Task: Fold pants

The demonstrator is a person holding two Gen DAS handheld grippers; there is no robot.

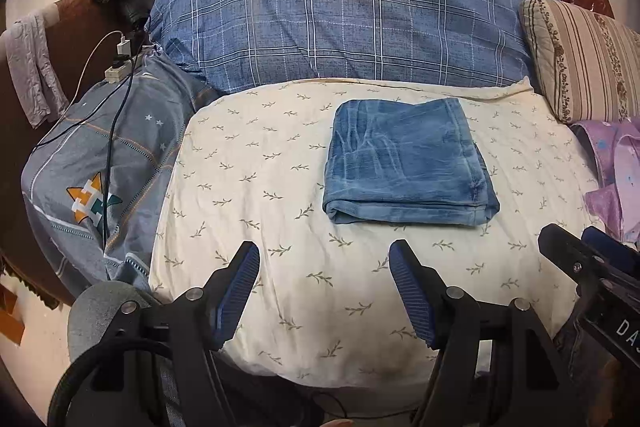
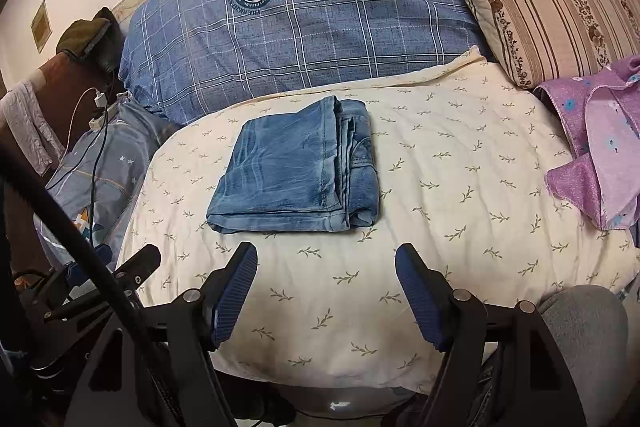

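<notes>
The blue denim pants [image 1: 408,163] lie folded into a compact rectangle on the cream leaf-print sheet [image 1: 256,187]. They also show in the right wrist view [image 2: 296,171], with stacked layers at their right edge. My left gripper [image 1: 324,259] is open and empty, held above the sheet just in front of the pants. My right gripper [image 2: 326,263] is open and empty, in front of the pants' right corner. The right gripper also shows at the right edge of the left wrist view [image 1: 588,267].
A blue plaid duvet [image 1: 340,23] is piled behind the sheet. A striped pillow [image 2: 552,11] and a purple garment [image 2: 600,139] lie at the right. A grey star-print cover [image 1: 112,163] with a charger and cables [image 1: 120,59] lies at the left.
</notes>
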